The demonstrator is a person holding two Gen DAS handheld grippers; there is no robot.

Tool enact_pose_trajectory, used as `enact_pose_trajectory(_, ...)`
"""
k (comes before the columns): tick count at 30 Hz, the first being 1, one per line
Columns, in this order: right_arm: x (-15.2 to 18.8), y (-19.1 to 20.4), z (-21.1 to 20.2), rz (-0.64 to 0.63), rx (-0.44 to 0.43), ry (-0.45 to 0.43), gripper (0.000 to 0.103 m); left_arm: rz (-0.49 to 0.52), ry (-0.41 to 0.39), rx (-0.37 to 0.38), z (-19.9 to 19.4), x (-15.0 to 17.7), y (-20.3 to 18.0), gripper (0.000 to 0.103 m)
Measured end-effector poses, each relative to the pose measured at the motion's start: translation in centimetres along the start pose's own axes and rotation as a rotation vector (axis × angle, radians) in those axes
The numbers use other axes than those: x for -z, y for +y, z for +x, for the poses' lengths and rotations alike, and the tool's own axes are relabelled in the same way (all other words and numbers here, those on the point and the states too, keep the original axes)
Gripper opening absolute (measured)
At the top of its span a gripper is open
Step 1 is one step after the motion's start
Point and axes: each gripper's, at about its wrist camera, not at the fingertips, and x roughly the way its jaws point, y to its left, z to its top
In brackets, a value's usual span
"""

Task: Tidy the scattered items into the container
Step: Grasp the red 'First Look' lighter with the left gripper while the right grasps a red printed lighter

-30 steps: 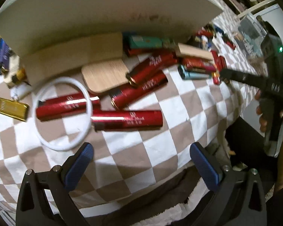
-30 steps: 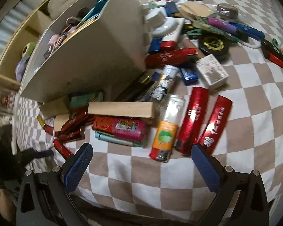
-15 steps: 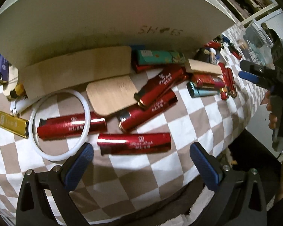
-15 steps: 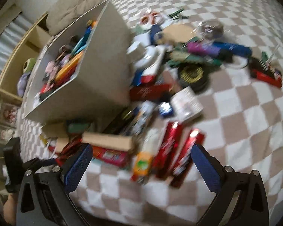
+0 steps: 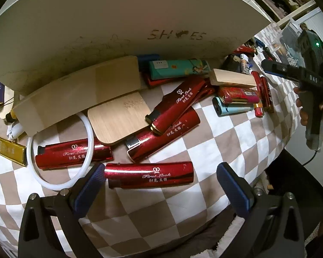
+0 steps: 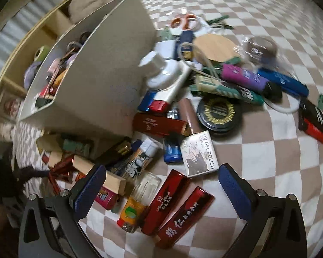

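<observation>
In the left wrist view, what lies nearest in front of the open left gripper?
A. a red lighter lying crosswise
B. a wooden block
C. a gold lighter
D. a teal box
A: the red lighter lies crosswise just ahead of the left gripper, whose jaws stand wide apart around nothing, with one end by its left finger.

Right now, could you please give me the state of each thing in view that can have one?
left gripper: open, empty.
right gripper: open, empty.
nearest red lighter: flat between the left fingers, ungripped.
white ring: flat, overlapping another red lighter.
shoe box: open-topped, partly filled.
orange-labelled bottle: on its side.
</observation>
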Motion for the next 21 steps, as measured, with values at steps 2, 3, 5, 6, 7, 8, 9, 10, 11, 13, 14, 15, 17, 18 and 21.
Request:
enact_pose_trajectory(2,0.3,0.2,0.3,-0.014,0.005,0.021,0.103,-0.003,0.003,0.005,0.0,0.1,0.1,0.103)
enact_pose_trajectory(3,0.6,0.2,0.6,-0.015,-0.011,0.049,0.103,-0.004,0.005,0.008,-0.1,0.1,0.1,0.103)
enact_pose_trajectory(5,1.0,0.3,1.0,-0.029,-0.023,0.086,0.103,-0.007,0.008,0.012,-0.2,0.3,0.1,0.103)
enact_pose_trajectory(6,1.3,0.6,1.0,-0.053,-0.014,0.092,0.103,-0.009,0.009,0.015,-0.2,0.3,0.1,0.103)
enact_pose_trajectory(7,1.6,0.9,1.0,-0.080,-0.004,0.098,0.103,-0.012,0.010,0.019,-0.3,0.4,0.1,0.103)
enact_pose_trajectory(8,1.9,1.0,0.9,-0.095,-0.001,0.103,0.103,-0.014,0.011,0.022,-0.3,0.4,0.2,0.103)
enact_pose_trajectory(9,2.2,1.4,0.9,-0.110,-0.002,0.111,0.103,-0.014,0.012,0.024,-0.4,0.5,0.2,0.103)
enact_pose_trajectory(10,2.4,1.7,0.9,-0.118,-0.007,0.120,0.103,-0.014,0.013,0.025,-0.4,0.6,0.1,0.103)
enact_pose_trajectory(11,2.7,1.9,0.9,-0.124,-0.011,0.132,0.103,-0.014,0.014,0.026,-0.4,0.6,0.0,0.103)
enact_pose_trajectory(13,3.3,2.4,0.8,-0.139,-0.014,0.151,0.103,-0.015,0.016,0.027,-0.4,0.7,0.0,0.103)
enact_pose_trajectory(14,3.7,2.6,0.8,-0.146,-0.014,0.157,0.103,-0.016,0.016,0.028,-0.4,0.6,0.0,0.103)
enact_pose_trajectory(15,4.1,2.8,0.7,-0.154,-0.016,0.163,0.103,-0.017,0.017,0.028,-0.4,0.6,0.0,0.103)
enact_pose_trajectory(17,4.8,3.2,0.5,-0.168,-0.029,0.171,0.103,-0.020,0.017,0.028,-0.3,0.5,-0.1,0.103)
enact_pose_trajectory(18,5.1,3.4,0.5,-0.172,-0.032,0.173,0.103,-0.021,0.018,0.028,-0.3,0.5,-0.2,0.103)
enact_pose_trajectory(21,6.1,4.1,0.5,-0.188,-0.032,0.182,0.103,-0.026,0.022,0.027,-0.3,0.6,-0.2,0.103)
